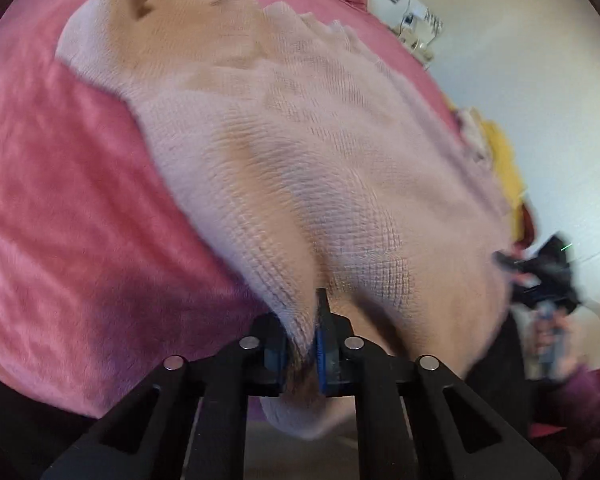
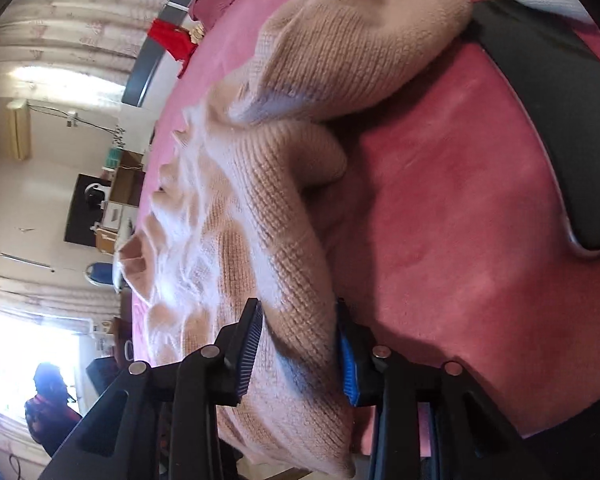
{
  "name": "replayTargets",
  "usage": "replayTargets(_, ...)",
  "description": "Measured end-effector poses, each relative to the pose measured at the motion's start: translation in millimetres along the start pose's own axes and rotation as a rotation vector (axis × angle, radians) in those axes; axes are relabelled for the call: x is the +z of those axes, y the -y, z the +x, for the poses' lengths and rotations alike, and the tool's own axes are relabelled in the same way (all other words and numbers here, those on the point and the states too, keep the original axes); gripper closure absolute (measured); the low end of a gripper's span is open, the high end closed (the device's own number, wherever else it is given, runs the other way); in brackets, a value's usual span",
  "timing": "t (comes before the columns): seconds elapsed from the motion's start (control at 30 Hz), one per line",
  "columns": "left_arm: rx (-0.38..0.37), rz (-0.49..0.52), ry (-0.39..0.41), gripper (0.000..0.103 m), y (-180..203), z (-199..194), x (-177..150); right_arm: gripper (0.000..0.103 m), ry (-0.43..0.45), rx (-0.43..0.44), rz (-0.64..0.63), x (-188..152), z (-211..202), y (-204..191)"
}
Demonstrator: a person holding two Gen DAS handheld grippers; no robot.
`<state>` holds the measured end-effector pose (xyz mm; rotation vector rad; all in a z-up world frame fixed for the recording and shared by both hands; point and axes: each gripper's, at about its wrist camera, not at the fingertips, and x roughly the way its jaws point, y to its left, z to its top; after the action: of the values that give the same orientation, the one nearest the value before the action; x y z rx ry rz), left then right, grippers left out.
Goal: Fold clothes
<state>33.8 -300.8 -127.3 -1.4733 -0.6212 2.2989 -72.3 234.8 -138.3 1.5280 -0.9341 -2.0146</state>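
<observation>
A beige knitted sweater (image 1: 300, 140) lies spread and rumpled on a pink fleece blanket (image 1: 60, 220) covering a bed. My left gripper (image 1: 300, 320) is shut on a bunched fold of the sweater at its near edge. In the right wrist view the same sweater (image 2: 284, 208) runs away from me, one sleeve (image 2: 352, 44) folded over at the top. My right gripper (image 2: 298, 308) stands open with a thick fold of knit lying loose between its blue pads (image 2: 248, 344). The right gripper (image 1: 548, 276) also shows blurred at the sweater's right edge, held by a hand.
Yellow and white clothes (image 1: 504, 168) are piled at the bed's far right side. A dark padded strip (image 2: 540, 120) crosses the blanket (image 2: 460, 220) beside the sweater. A red cloth (image 2: 172, 40) hangs on the bed rail. A person (image 2: 48, 404) stands by the bright window.
</observation>
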Motion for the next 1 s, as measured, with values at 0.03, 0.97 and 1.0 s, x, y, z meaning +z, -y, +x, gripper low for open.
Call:
replayTargets(0.03,0.01,0.013,0.011,0.092,-7,-14,-1,0.066,0.005,0.004,0.011,1,0,0)
replayTargets(0.97,0.434,-0.072,-0.057,0.023,-56,-45,-10,0.0,-0.084,-0.301,-0.29,-18,62,-58)
replayTargets(1.0,0.422,-0.104,-0.047,0.023,-60,-48,-10,0.0,-0.101,-0.352,-0.298,-16,68,-64)
